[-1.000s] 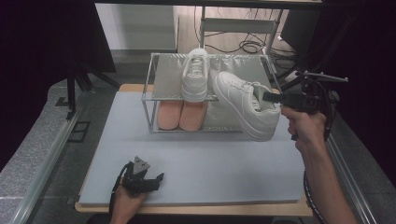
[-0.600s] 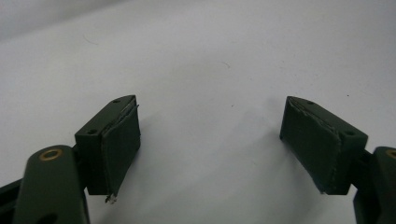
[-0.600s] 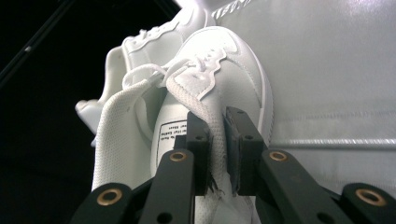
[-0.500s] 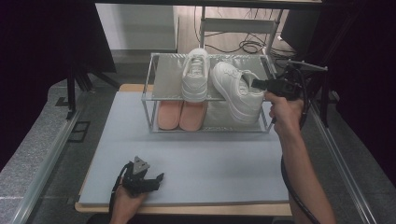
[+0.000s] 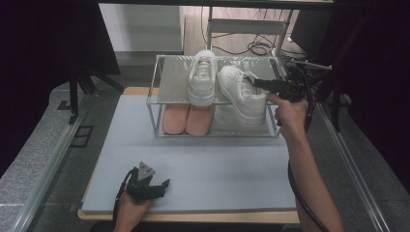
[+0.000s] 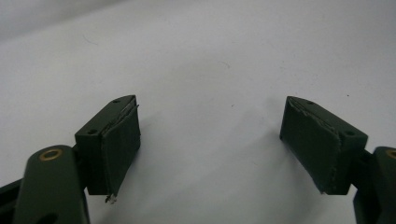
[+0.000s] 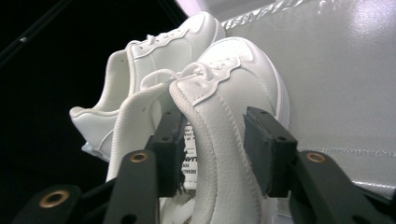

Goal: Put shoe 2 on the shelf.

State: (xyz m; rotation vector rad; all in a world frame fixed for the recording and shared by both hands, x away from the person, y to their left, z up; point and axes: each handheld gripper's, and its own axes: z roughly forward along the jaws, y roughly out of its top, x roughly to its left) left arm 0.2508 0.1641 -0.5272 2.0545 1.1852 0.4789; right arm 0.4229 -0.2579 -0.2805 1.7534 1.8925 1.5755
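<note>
On the near left of the blue-grey mat (image 5: 203, 179), the left gripper (image 5: 157, 186) rests low in the person's left hand (image 5: 129, 212), which is cut off by the bottom edge of the high view. In the left gripper view its jaws stand wide apart with bare mat between the pads (image 6: 122, 142); nothing is in them.

Farther back stands a wire-framed shoe rack (image 5: 153, 99) with two shelves. On the lower shelf a peach-coloured pair of shoes (image 5: 187, 119) lies side by side, their far ends hidden under the upper shelf. On the upper shelf the left white sneaker (image 5: 202, 77) points its toe to the far side, its heel hanging over the near edge. Just to its right the right white sneaker (image 5: 241, 94) sits at an angle on the same shelf, heel toward the near right and overhanging the edge.

At the far right, the right gripper (image 5: 261, 84) reaches that heel from the right hand (image 5: 289, 116). In the right gripper view its jaws straddle the side wall of the sneaker's collar, one pad (image 7: 170, 149) inside the shoe, the other outside. They have just been opening, and a narrow gap shows beside the outer pad, so the sneaker is between them but not pinched. The rest of the shoe's sole is hidden from this view.
</note>
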